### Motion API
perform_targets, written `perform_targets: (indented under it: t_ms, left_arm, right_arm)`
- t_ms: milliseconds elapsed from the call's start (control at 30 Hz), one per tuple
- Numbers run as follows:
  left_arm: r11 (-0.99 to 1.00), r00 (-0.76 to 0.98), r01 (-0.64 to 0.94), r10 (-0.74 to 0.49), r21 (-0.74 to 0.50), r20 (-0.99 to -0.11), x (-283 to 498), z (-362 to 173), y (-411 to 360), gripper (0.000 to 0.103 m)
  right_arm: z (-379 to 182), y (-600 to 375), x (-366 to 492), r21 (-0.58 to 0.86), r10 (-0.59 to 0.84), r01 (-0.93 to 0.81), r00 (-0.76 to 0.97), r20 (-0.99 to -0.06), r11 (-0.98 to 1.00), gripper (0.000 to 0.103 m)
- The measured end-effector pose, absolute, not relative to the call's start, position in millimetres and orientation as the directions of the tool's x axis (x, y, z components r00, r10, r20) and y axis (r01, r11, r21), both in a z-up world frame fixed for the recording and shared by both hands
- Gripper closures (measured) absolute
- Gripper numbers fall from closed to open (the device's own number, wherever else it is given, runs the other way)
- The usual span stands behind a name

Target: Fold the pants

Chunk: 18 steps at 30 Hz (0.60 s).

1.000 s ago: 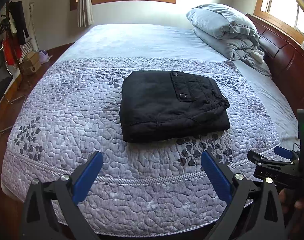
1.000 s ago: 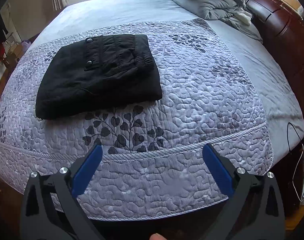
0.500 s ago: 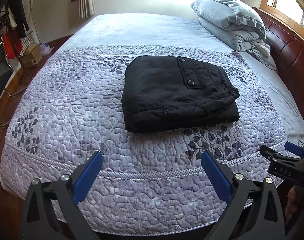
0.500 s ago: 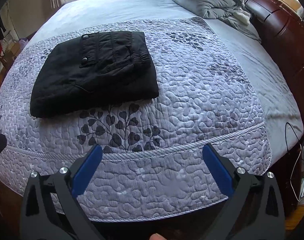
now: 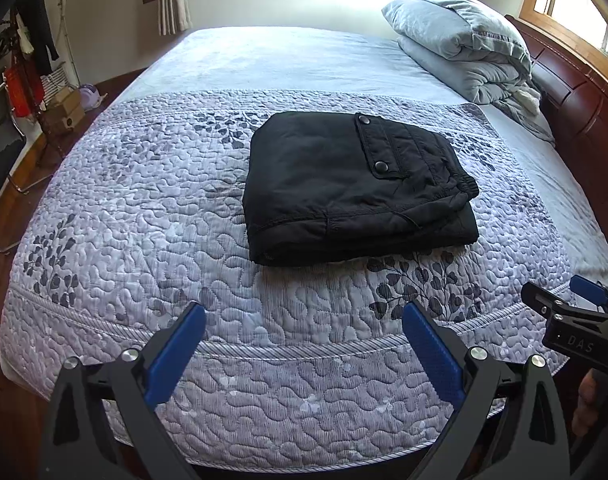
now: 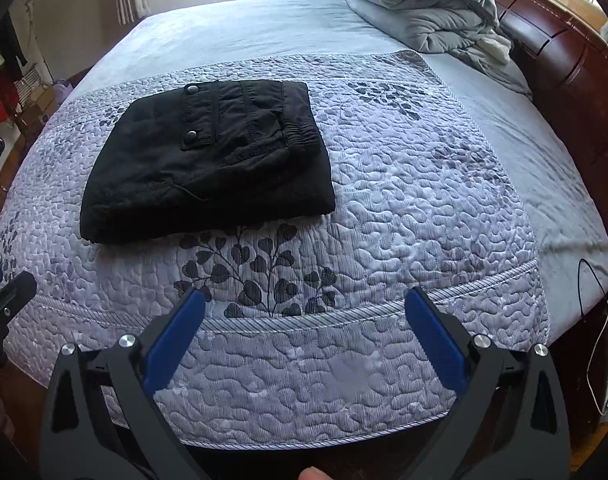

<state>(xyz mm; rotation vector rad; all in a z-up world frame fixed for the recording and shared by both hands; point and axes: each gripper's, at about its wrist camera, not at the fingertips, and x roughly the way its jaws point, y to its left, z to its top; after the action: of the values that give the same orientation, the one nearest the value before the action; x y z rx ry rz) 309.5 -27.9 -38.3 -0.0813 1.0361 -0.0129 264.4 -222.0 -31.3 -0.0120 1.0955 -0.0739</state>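
Bare quilt point(image 5: 151, 200) surrounds the folded pants point(image 5: 356, 188).

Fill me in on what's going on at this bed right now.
A person holds a two-finger gripper in each hand at the near edge of the bed. The black pants lie folded into a compact rectangle on the quilted bedspread, with nothing touching them. The left gripper and the right gripper are both open, empty and short of the pants. A bundled grey comforter sits near the wooden headboard. The folding looks done.
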Motion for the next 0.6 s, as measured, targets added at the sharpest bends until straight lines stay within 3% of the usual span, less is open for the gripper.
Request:
perform_targets:
  t_ms: [600]
  left_arm:
    - [0.996, 0.505, -0.050, -0.042, -0.077, -0.862, 311.1, -39.3, -15.1, 0.004]
  right_arm:
    - [-31.3, -211.8, 264.4, -0.024, -0.038, 0.038, 0.459, -0.888, 0.999, 0.003]
